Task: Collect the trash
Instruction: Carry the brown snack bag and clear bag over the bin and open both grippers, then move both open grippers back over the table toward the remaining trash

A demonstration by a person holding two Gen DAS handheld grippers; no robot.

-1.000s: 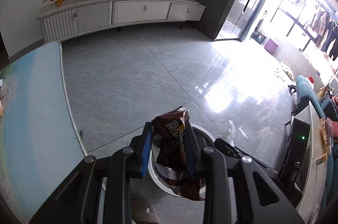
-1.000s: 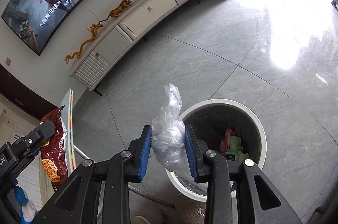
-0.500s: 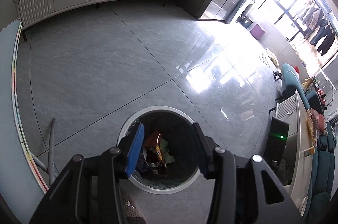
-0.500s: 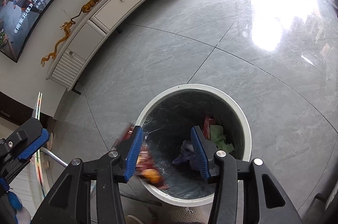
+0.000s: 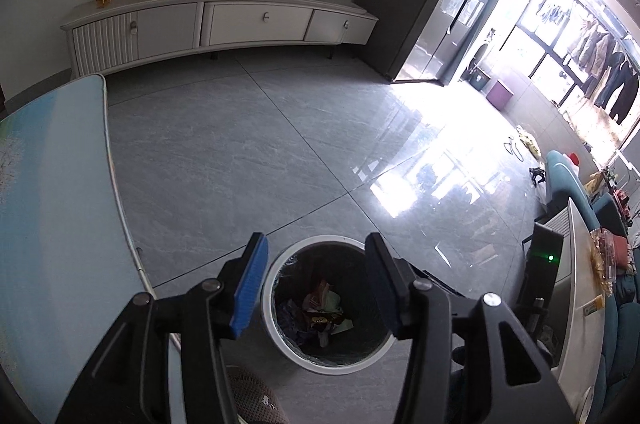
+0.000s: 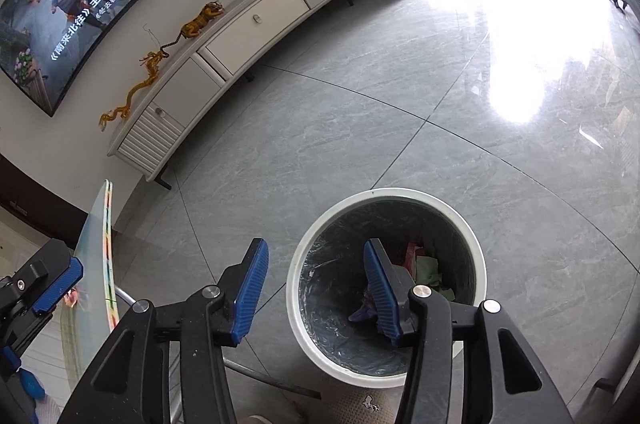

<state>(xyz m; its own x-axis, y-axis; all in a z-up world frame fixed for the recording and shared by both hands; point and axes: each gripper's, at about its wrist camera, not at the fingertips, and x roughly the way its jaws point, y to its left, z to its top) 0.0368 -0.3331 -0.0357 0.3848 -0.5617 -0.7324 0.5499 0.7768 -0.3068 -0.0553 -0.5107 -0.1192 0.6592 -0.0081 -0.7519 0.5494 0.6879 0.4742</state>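
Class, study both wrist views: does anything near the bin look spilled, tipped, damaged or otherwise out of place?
Nothing stands out. The white bin stands upright on the floor, and the trash lies inside it, none seen spilled beside it. The left gripper and right gripper are both empty, their jaws opening.

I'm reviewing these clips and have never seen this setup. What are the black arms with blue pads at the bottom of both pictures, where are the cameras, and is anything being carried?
Those are two hand-held grippers, one in each of a person's hands; no robot arm is involved. Each carries a fisheye camera looking forward along its own two fingers. One picture is from the left gripper, the other from the right gripper. Both point down at a white trash bin with a dark liner on the grey tiled floor; wrappers and scraps lie inside. Both sets of jaws are opening and nothing is between them, so nothing is carried. The pale surface at the left gripper's side is a table.
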